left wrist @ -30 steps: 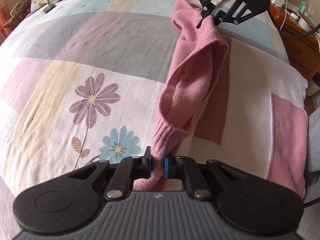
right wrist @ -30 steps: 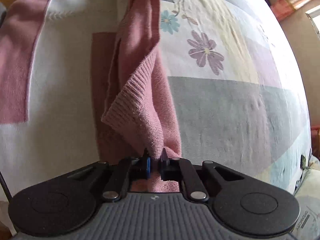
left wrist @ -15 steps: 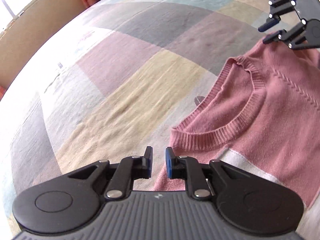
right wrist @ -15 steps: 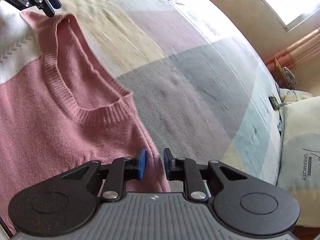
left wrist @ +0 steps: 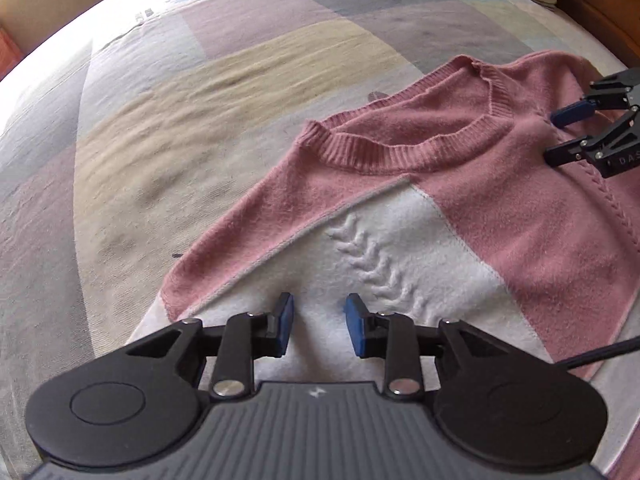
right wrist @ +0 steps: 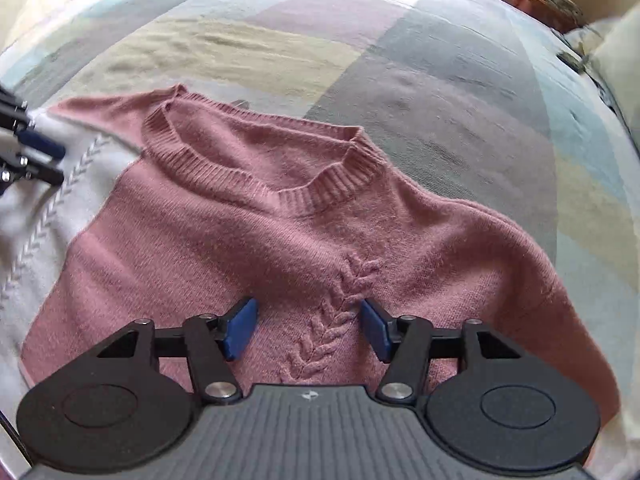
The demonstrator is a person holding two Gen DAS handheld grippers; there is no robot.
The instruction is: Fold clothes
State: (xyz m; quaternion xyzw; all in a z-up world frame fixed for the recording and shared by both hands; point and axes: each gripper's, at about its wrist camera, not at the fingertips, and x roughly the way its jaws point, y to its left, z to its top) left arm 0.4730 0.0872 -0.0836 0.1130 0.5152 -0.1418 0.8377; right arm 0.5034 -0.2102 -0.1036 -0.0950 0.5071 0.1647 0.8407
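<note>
Nearest the left wrist camera, the left claw (left wrist: 319,323) is seen spread apart, its blue pads (left wrist: 285,323) holding nothing, poised over the white panel of the sweater (left wrist: 480,208) beside a raised braid stitch. The right claw (right wrist: 307,330) is likewise seen released, nothing gripped, its blue pads (right wrist: 239,328) set to either side of the knitted braid on the pink half. The sweater itself is laid out flat on the bed (left wrist: 200,92), pink across the shoulders and one side, white on the other, with the ribbed collar (right wrist: 304,196) turned away from both cameras. In the left view the right claw is caught at the right edge, over the pink shoulder area; in the right view the left claw appears at the far left edge, over the white part. Beyond the collar, the patchwork bedspread (right wrist: 400,60) is spread in grey, yellow, mauve and pale blue blocks. A pillow (right wrist: 618,60) is glimpsed at the far right edge.
</note>
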